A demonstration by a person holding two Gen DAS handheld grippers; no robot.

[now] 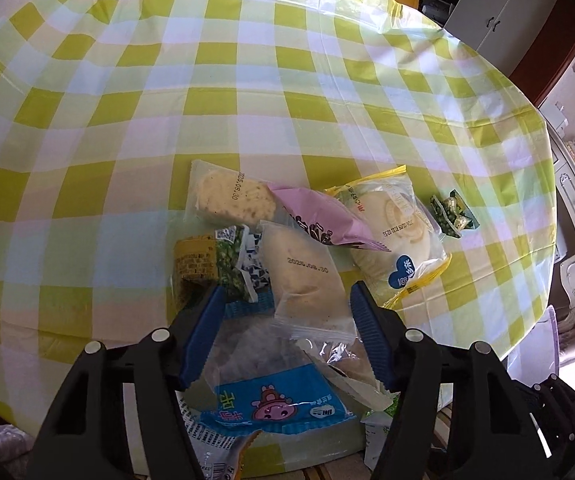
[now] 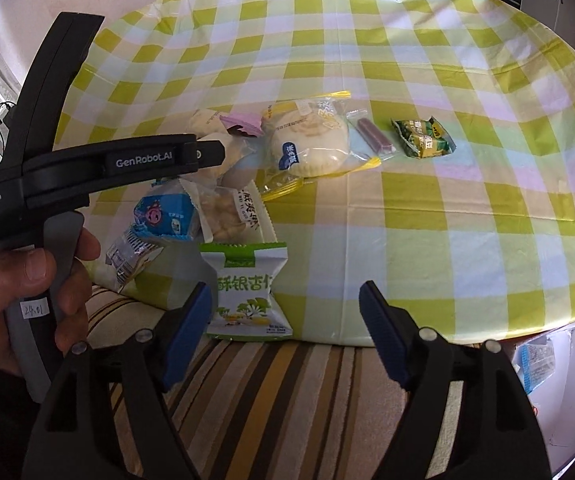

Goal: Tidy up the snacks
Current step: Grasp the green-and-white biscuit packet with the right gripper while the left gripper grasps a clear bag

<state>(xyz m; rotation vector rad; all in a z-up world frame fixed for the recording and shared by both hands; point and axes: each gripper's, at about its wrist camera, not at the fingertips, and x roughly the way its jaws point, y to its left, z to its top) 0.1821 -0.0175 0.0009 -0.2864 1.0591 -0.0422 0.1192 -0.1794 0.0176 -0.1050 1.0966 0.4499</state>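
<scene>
A heap of wrapped snacks lies on the green-checked tablecloth (image 1: 247,80). My left gripper (image 1: 285,304) is open, its blue pads on either side of a clear-wrapped pastry (image 1: 307,280) dated 2025.08.30, above a blue cartoon packet (image 1: 275,404). Around it lie a rice cracker pack (image 1: 231,196), a pink packet (image 1: 319,220), a round bun in a yellow-edged bag (image 1: 399,232) and a green pea packet (image 1: 453,214). My right gripper (image 2: 285,304) is open and empty at the table's near edge, beside a white-and-green ginkgo packet (image 2: 247,292). The left gripper's body (image 2: 87,172) shows in the right wrist view.
A purple bar in clear wrap (image 2: 371,136) and the green pea packet (image 2: 423,138) lie right of the bun (image 2: 311,144). A striped cushion (image 2: 287,400) sits below the table edge. A clear plastic bin (image 2: 559,368) stands at the lower right. Cabinets (image 1: 507,8) stand behind the table.
</scene>
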